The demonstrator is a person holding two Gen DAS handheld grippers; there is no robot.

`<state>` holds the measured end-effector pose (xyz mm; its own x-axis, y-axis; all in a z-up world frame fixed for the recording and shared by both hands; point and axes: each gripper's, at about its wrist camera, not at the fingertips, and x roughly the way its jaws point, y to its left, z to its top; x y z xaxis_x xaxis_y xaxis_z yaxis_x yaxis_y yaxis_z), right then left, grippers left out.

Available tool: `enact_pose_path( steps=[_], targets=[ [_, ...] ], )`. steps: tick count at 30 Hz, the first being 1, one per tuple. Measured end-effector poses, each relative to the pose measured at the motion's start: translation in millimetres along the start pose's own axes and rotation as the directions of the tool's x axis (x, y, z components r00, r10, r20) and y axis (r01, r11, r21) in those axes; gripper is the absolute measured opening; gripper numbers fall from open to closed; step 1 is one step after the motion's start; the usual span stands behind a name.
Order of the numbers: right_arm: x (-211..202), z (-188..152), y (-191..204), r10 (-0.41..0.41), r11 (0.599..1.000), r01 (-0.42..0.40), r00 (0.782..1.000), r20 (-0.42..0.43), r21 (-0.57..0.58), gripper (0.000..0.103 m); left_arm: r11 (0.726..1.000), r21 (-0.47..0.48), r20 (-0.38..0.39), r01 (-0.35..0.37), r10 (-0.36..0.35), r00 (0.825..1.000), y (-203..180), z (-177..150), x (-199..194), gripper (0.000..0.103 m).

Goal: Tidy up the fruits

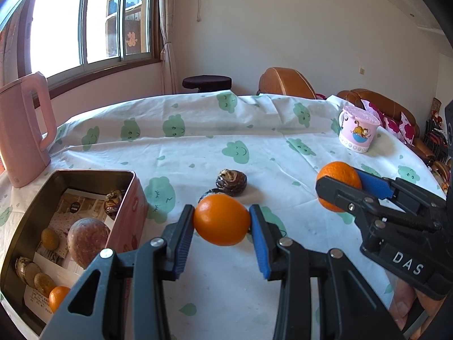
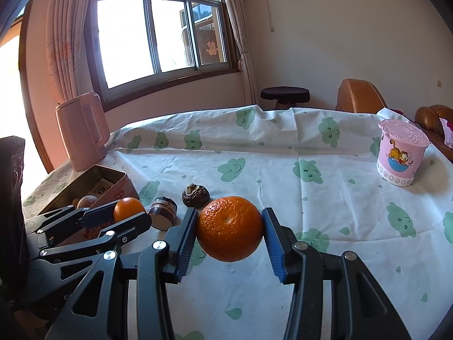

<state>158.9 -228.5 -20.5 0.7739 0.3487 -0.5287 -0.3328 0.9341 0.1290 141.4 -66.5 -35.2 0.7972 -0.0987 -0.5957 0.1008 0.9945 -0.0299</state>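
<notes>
My left gripper [image 1: 221, 219] is shut on a smooth small orange [image 1: 220, 219], held above the tablecloth just right of the pink tin box [image 1: 128, 212]. My right gripper [image 2: 230, 232] is shut on a larger, pitted orange [image 2: 230, 232], also lifted off the cloth. Each gripper shows in the other's view: the right gripper [image 1: 339, 188] with its orange [image 1: 335, 174], the left gripper [image 2: 124, 212] with its orange [image 2: 128, 208]. Two dark water chestnuts [image 1: 231, 179] [image 2: 196, 195] [image 2: 163, 212] lie on the cloth beyond the left gripper. Inside the tin lie a brown round fruit [image 1: 87, 238], a small orange [image 1: 58, 297] and several small pieces.
A pink kettle [image 1: 24, 130] stands at the table's left behind the tin. A pink lidded cartoon cup [image 1: 358, 131] stands at the far right. The white cloth with green clouds [image 2: 283, 170] covers the round table. Brown sofas and a dark stool lie beyond its far edge.
</notes>
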Motion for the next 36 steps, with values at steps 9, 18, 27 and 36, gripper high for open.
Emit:
enact_pose_path(
  steps=[9, 18, 27, 36],
  targets=[
    [-7, 0, 2, -0.006, 1.0, 0.007, 0.999, 0.037, -0.01, 0.048, 1.0, 0.001, 0.031, -0.009, 0.009, 0.999, 0, 0, -6, 0.041],
    [-15, 0, 4, -0.013, 1.0, 0.015, 0.997, 0.079, -0.023, 0.048, 1.0, -0.002, 0.063, -0.016, 0.016, 0.998, 0, -1, -11, 0.041],
    [-22, -2, 8, -0.021, 0.999, 0.025, 0.993, 0.118, -0.035, 0.048, 1.0, -0.003, 0.092, -0.025, 0.025, 0.995, 0, -1, -17, 0.041],
    [-29, -4, 9, -0.024, 0.999, 0.03, 0.988, 0.15, -0.041, 0.048, 0.999, -0.008, 0.124, -0.035, 0.036, 0.992, 1, -2, -22, 0.041]
  ],
)
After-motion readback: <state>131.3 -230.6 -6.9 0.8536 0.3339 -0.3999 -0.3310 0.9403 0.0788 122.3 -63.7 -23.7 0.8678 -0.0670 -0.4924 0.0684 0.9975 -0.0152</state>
